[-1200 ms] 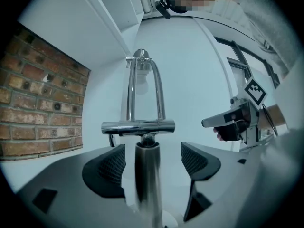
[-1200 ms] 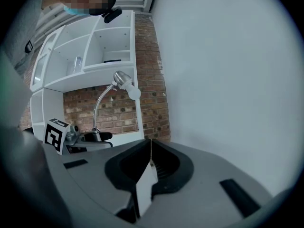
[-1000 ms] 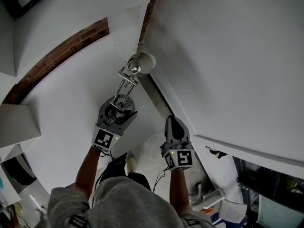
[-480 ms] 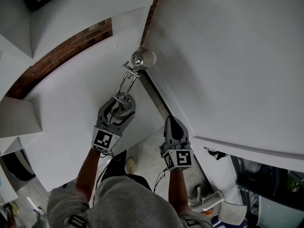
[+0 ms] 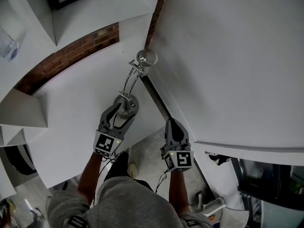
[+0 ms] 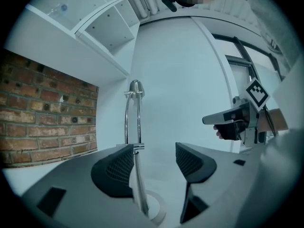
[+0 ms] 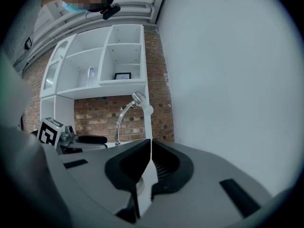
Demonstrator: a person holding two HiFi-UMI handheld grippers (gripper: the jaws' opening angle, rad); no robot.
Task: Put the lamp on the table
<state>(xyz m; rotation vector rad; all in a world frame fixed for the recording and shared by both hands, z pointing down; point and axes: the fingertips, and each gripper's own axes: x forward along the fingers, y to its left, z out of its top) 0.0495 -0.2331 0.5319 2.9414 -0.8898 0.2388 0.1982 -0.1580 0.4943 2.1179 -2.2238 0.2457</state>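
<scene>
Lamp (image 5: 127, 104) stood upright on the white table (image 5: 76, 118), toward its far side. It was close to the brick wall (image 5: 71, 51) & just beside the big white wall panel (image 5: 228, 56). Its round base sat flat on the tabletop. The curved stem (image 6: 139, 184) rose from the base to the shade (image 5: 147, 57), up near the corner where brick met panel.

L gripper (image 5: 126, 108) was held roughly level at the lamp's foot, w/ one jaw on either side of it. In the L gripper view the jaws stood apart & had just been closing, w/ the stem btwn them. The stem ran just beside the left-hand pad (image 6: 116, 167); whether they touched couldn't be told. A clear gap showed btwn the stem & the right-hand pad (image 6: 192, 163), so there was no clamp on the lamp. The base ring showed low down btwn the jaws.

R gripper (image 5: 172, 122) hung to the right of the lamp, apart from it, near the table's edge by the panel. Its jaws were clenched together, w/ only a thin slit btwn them & nothing in it. In the R gripper view the lamp showed ahead & to the left, in front of the brick. Above it was a white shelf unit (image 7: 95, 65) holding a glass (image 7: 90, 76) & a small framed picture (image 7: 122, 75).
</scene>
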